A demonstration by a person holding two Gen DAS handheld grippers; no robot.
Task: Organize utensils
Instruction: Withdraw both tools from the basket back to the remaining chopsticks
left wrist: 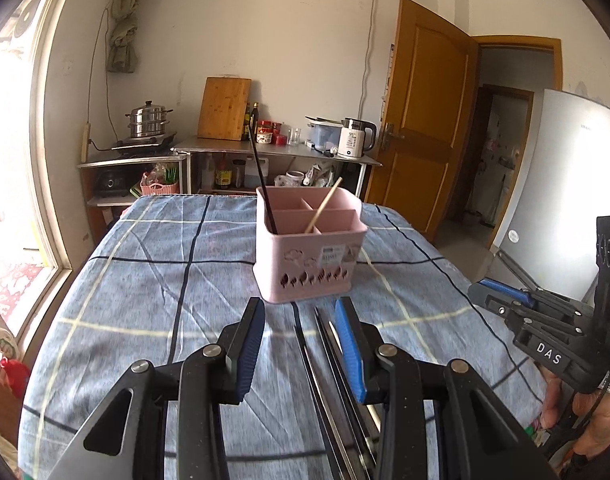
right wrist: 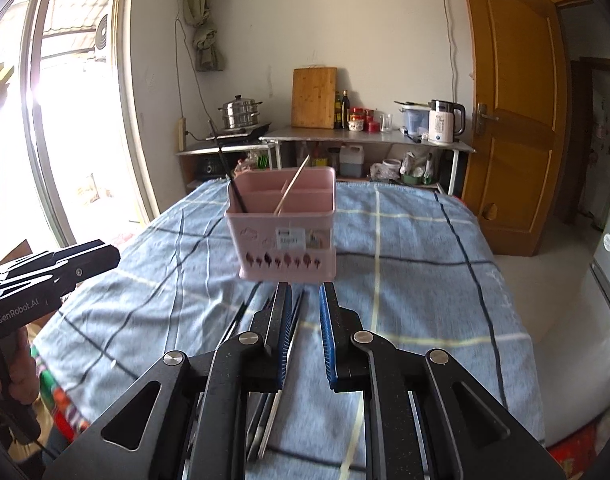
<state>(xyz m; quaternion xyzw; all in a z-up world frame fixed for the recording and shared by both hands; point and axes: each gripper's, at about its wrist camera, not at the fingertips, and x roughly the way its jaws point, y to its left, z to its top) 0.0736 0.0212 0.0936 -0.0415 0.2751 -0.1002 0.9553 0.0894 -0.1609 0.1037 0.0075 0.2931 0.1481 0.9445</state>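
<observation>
A pink utensil caddy (left wrist: 305, 252) stands on the blue plaid tablecloth (left wrist: 145, 280); it also shows in the right wrist view (right wrist: 283, 224). A black chopstick (left wrist: 261, 180) and a light wooden chopstick (left wrist: 323, 206) lean in its front compartment. Several dark and metal chopsticks (left wrist: 325, 368) lie on the cloth in front of the caddy. My left gripper (left wrist: 301, 312) is open above them, its right finger beside them. My right gripper (right wrist: 305, 292) is open with a narrow gap and empty, with the chopsticks (right wrist: 265, 412) lying under its left finger.
The table ends at the right, with floor and a fridge (left wrist: 565, 184) beyond. Behind the table are metal shelves with a steamer pot (left wrist: 149, 120), cutting board (left wrist: 225, 108), bottles and a kettle (left wrist: 355, 138). A window is on the left, an open wooden door (left wrist: 429, 120) on the right.
</observation>
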